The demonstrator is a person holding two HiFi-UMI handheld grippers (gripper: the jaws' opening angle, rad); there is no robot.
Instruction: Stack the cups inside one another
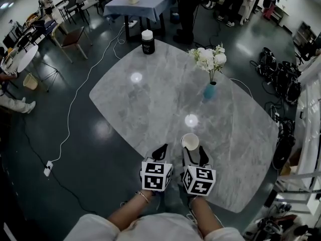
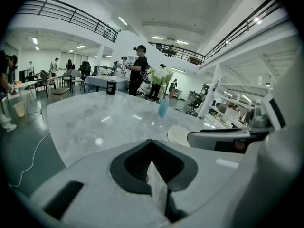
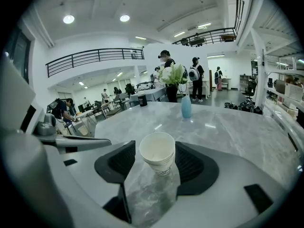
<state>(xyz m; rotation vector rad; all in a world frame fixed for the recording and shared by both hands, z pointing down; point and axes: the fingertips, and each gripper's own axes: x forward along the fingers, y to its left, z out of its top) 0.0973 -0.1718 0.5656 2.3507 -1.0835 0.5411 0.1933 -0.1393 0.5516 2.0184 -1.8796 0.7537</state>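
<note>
A white paper cup (image 1: 190,141), which looks like nested cups with ridged rims, stands upright on the grey marble table (image 1: 150,99) near its front edge. My right gripper (image 1: 193,152) is open. Its dark pads flank the cup (image 3: 157,152), the right pad about touching the rim and the left pad a sliver away. My left gripper (image 1: 160,152) is just left of it, shut with nothing between its pads (image 2: 151,152). In the left gripper view the cup (image 2: 178,135) shows to the right, partly behind the right gripper's finger.
A blue vase of white flowers (image 1: 210,89) stands mid-table beyond the cup. A black canister with a white lid (image 1: 147,41) sits at the far edge. A white cable (image 1: 75,99) runs over the floor at left; bags and gear (image 1: 281,77) lie at right.
</note>
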